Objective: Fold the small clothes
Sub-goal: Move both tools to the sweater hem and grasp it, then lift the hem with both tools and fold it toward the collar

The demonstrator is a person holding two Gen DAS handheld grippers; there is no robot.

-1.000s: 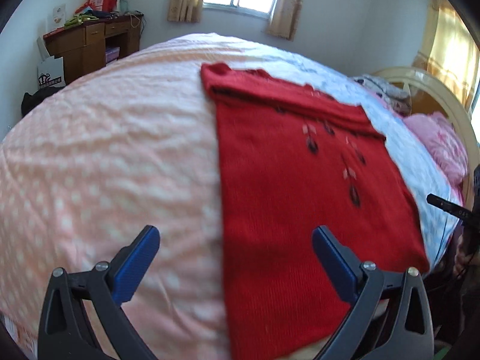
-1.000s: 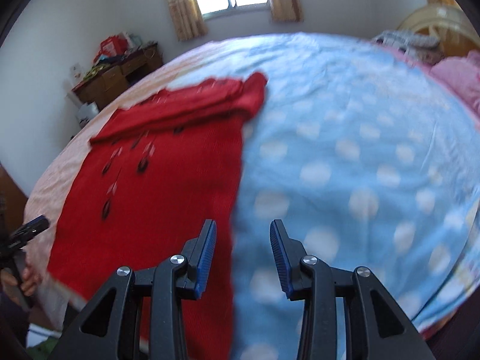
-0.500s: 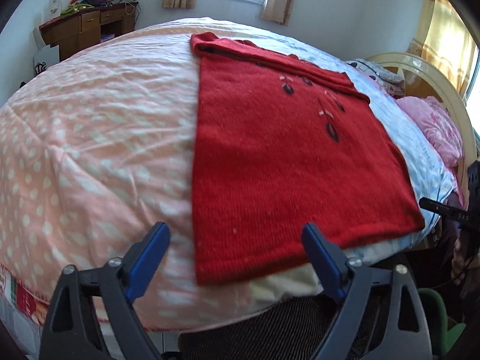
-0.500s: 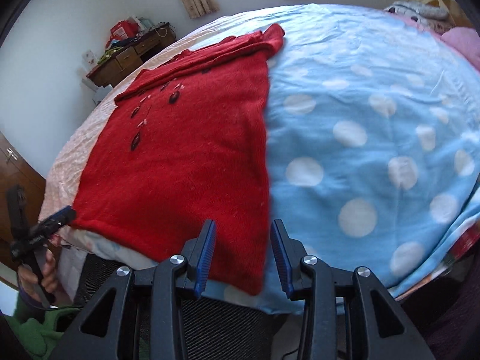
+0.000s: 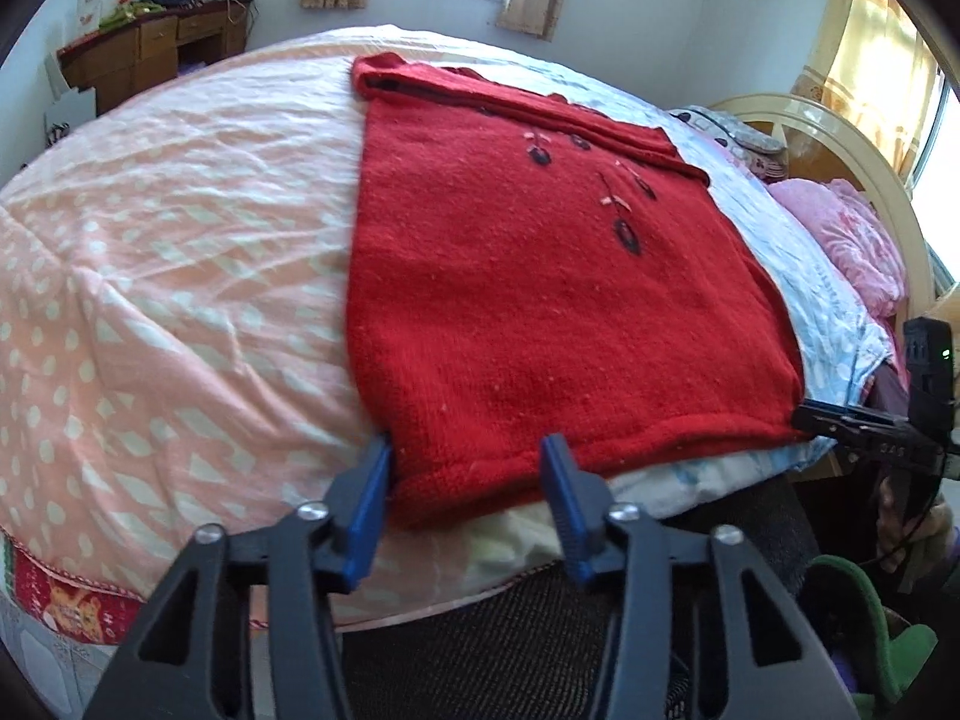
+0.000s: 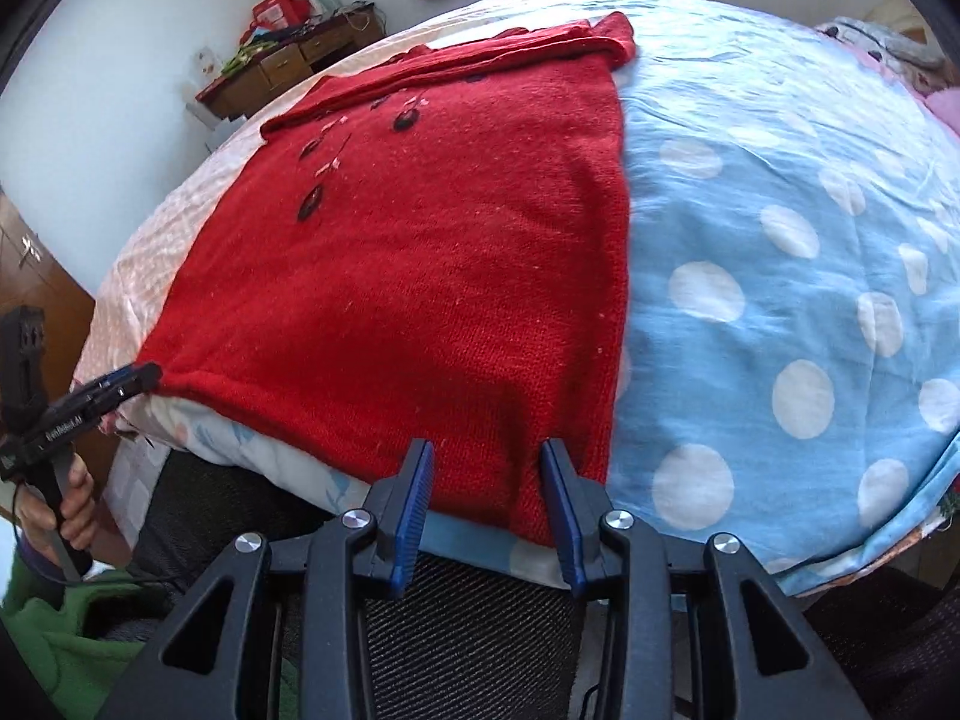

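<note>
A red knit sweater (image 5: 540,276) lies flat on the bed, sleeves folded across its far end, hem at the near bed edge. It also shows in the right wrist view (image 6: 432,252). My left gripper (image 5: 465,480) is open, its blue pads on either side of the hem's left corner. My right gripper (image 6: 483,480) is open, its pads on either side of the hem's right corner. The right gripper's tip shows in the left wrist view (image 5: 840,420); the left gripper's tip shows in the right wrist view (image 6: 120,384).
The bed has a pink dotted quilt (image 5: 150,276) on the left and a blue dotted quilt (image 6: 780,240) on the right. A wooden desk (image 5: 150,54) stands by the far wall. A headboard (image 5: 852,156) and a pink pillow (image 5: 840,240) are at the right.
Both grippers have drawn back from over the sweater and come down to its near hem corners. The left jaws have narrowed around the hem; the right jaws have opened wider.
</note>
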